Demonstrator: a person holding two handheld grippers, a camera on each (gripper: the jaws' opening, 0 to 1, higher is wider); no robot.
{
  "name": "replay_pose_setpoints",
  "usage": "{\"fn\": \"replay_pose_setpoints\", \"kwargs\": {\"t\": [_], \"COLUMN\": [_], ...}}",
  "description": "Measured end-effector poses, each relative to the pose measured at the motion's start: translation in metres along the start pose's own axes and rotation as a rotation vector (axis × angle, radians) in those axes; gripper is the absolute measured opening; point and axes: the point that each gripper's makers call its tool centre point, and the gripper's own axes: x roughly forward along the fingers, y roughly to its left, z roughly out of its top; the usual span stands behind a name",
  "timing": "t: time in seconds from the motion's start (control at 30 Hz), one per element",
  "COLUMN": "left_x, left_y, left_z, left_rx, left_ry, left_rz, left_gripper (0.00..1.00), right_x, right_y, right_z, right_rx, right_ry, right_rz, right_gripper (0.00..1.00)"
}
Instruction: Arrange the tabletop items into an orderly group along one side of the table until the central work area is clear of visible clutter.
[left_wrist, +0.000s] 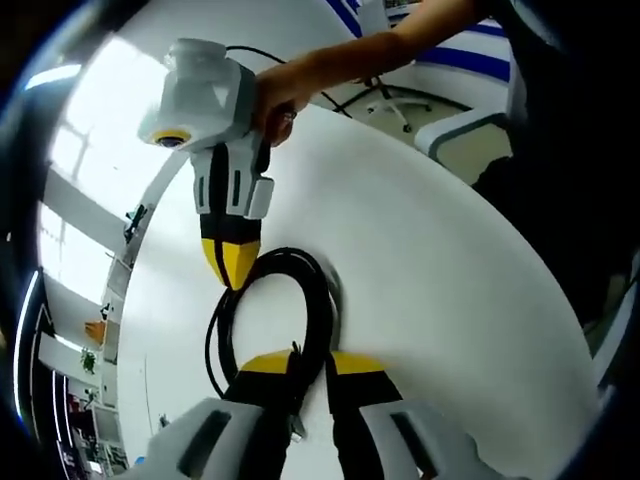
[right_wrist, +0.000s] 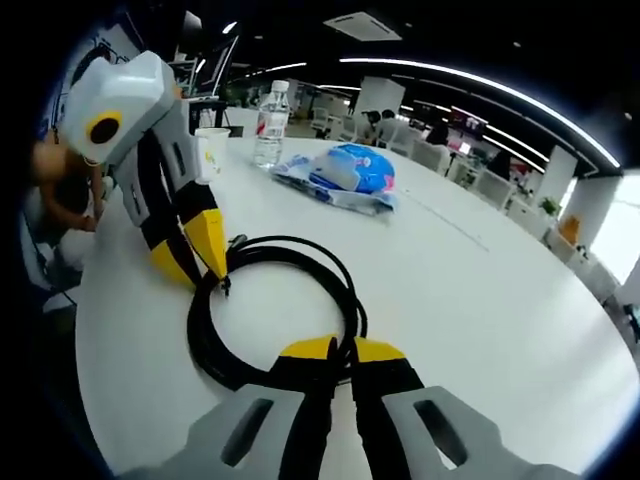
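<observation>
**Coiled cable: handling and clearance check**

Left gripper view. My left gripper (left_wrist: 310, 375) sits at the near arc of the black cable coil (left_wrist: 300, 300), and its jaws stand close together with strands of the coil between them; I read this as clamped on the cable. The right gripper (left_wrist: 232, 265) enters from above with its yellow tips drawn to one point at the far arc of the coil. Whether those tips pinch a strand or merely rest against it, I cannot tell from here. The coil lies flat on the white table (left_wrist: 450, 260). I judge the cable light, limp and rubbery: it should sag and unwind if lifted at one point, so the hold belongs across several bundled strands, at two opposite arcs. A metal plug end (left_wrist: 298, 428) shows near my jaws and could snag.

Right gripper view. My right gripper (right_wrist: 338, 352) meets the near arc with its jaws nearly together around the bundle; I take this as closed on the cable. The left gripper (right_wrist: 195, 255) touches the opposite arc. Well beyond the coil stand a paper cup (right_wrist: 211, 150) and a water bottle (right_wrist: 269, 125), with a blue plastic packet (right_wrist: 345, 175) beside them. The bottle looks easily toppled. The surface between the coil and those items is bare, and the curved table edge runs near the left side, so I would drag low and away from that edge
</observation>
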Motion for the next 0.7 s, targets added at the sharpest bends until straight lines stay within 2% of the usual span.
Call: {"fn": "replay_pose_setpoints", "kwargs": {"t": [0.43,0.53,0.7], "left_x": [-0.004,-0.004,-0.006], "left_y": [0.000,0.001,0.000], "left_z": [-0.005,-0.011,-0.011], "left_rx": [-0.024,-0.034,-0.059], "left_ry": [-0.003,0.013,-0.008], "left_rz": [0.004,0.009,0.019], "left_gripper": [0.13,0.13,0.13], "right_x": [-0.005,-0.005,-0.005], "right_y": [0.006,0.006,0.008], "right_z": [-0.001,-0.001,-0.001], "right_rx": [0.021,0.019,0.012], "right_ry": [-0.004,-0.007,-0.015], "right_rz": [0.015,0.017,0.021], "right_gripper": [0.04,0.05,0.05]}}
